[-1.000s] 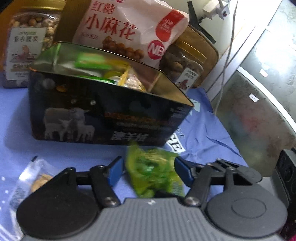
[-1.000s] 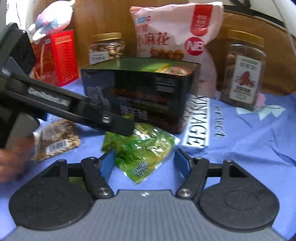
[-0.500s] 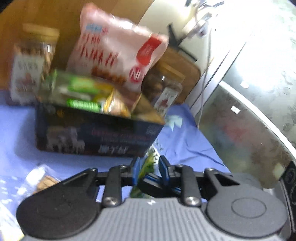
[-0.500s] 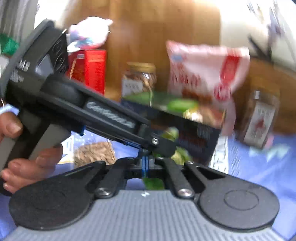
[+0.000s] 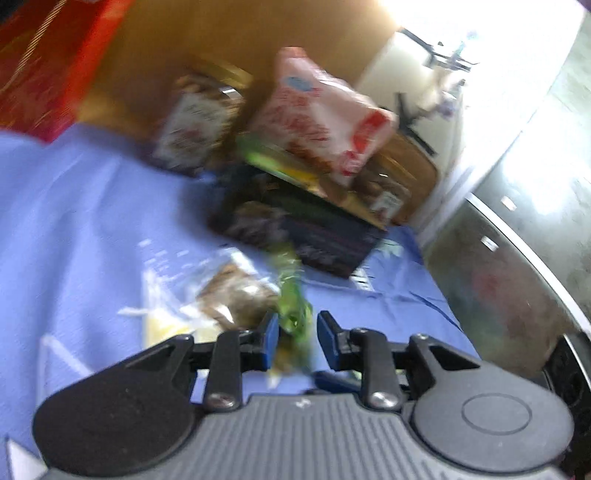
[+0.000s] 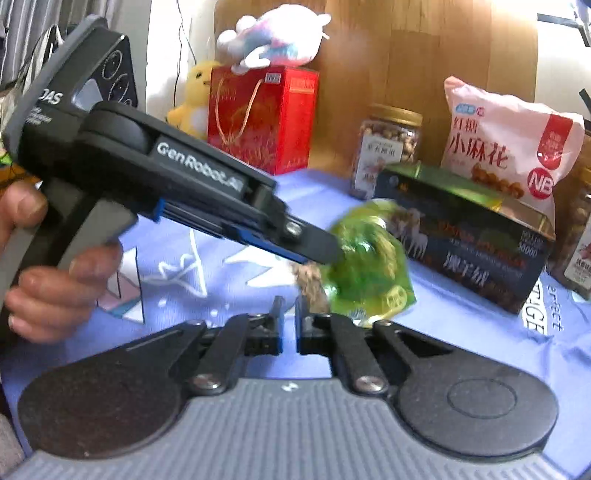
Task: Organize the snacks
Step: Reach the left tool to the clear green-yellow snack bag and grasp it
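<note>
Green packet (image 5: 291,314): a crinkled green snack bag hung between the left gripper's blue pads, low centre of the left wrist view; in the right wrist view it (image 6: 365,266) hung at mid-frame in front of the black tin.
Left gripper (image 5: 295,332): jaws were narrow and easing apart, with the green packet between them; the left pad touched the bag, while a small gap showed at the right pad. Blur made the grip hard to judge.
Right gripper (image 6: 290,317): jaws were nearly together and opening slightly, and nothing sat between them; bare blue cloth showed through the slit.
Hand (image 6: 48,273): it wrapped the left gripper's grey handle at the left edge of the right wrist view.
Black tin (image 6: 465,240): it was open-topped, at right of centre, with packets inside.
Clear packets (image 5: 221,295): they lay on the blue cloth (image 5: 74,221), left of the green packet.
Pink bag (image 6: 506,144): it stood behind the tin, upper right.
Nut jar (image 6: 388,147): it stood left of the pink bag.
Red gift box (image 6: 262,118): upper centre, with a plush toy (image 6: 273,33) on top.
</note>
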